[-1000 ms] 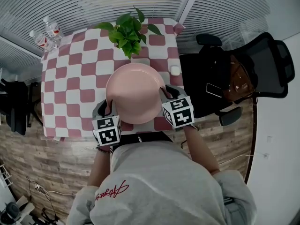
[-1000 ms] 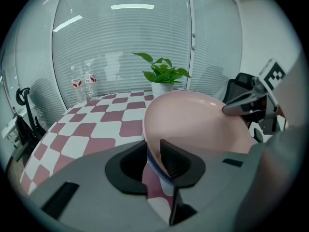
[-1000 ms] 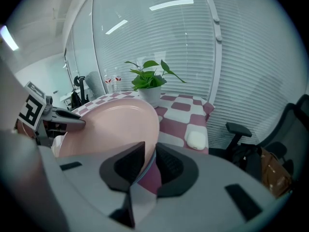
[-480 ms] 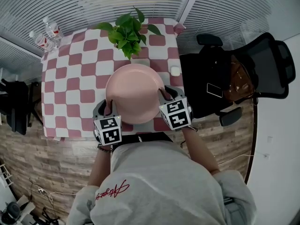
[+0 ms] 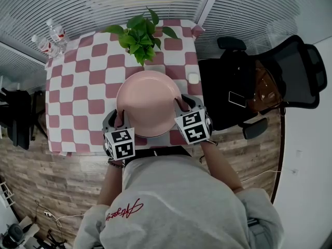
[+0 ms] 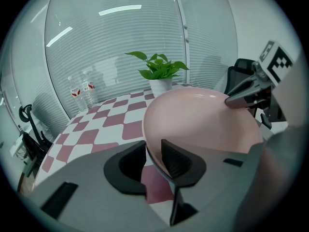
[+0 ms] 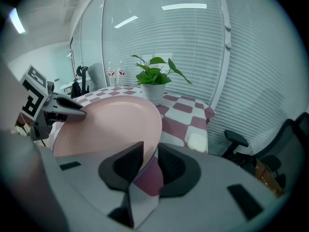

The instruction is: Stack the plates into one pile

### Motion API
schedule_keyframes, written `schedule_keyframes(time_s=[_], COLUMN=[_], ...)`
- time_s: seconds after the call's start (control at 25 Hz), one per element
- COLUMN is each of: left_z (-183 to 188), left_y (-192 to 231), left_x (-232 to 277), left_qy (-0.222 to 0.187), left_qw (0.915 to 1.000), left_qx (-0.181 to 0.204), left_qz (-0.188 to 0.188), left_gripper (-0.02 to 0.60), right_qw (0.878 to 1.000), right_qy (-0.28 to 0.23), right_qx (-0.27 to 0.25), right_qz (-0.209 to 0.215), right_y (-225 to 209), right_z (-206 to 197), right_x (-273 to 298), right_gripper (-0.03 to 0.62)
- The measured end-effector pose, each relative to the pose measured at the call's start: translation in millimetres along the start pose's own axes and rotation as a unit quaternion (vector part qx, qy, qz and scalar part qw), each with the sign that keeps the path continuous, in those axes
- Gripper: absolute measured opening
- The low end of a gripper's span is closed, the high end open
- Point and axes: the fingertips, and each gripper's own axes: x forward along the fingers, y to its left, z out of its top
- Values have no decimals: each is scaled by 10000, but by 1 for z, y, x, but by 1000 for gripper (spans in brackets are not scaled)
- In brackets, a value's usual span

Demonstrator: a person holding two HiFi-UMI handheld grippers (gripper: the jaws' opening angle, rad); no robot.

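Observation:
A large pink plate (image 5: 148, 102) sits over the near middle of the checkered table (image 5: 72, 87); anything under it is hidden. My left gripper (image 5: 120, 119) is at its near-left rim and my right gripper (image 5: 180, 104) at its near-right rim. In the left gripper view the plate (image 6: 203, 124) has its rim standing between the left gripper's (image 6: 153, 151) pads with a thin gap beside it. The right gripper view shows the same: the plate's (image 7: 106, 124) rim is loose between the right gripper's (image 7: 150, 153) pads. Both sets of jaws have just been opening.
A potted green plant (image 5: 139, 35) stands just beyond the plate. Two water bottles (image 5: 52, 38) stand at the far left corner. A small white object (image 5: 193, 78) lies near the right edge. A black office chair (image 5: 280, 77) with a bag is right of the table.
Both marker cubes have rolled slightly, the right one shifting a little toward the plate. The plate has barely moved, and both hands stay at its rim.

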Motion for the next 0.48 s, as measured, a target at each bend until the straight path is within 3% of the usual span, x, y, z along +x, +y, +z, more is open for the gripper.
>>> schedule_keyframes(time_s=[0.48], left_z=[-2], left_y=[0], left_x=[-1], left_qy=[-27], left_qw=[10000], left_qx=[38], left_qz=[-9], left_gripper=[121], right_qw=[9989], right_qy=[-31], right_qx=[-448], right_qz=[-141], right_y=[1], right_z=[3], right_x=[-2], right_gripper=[100])
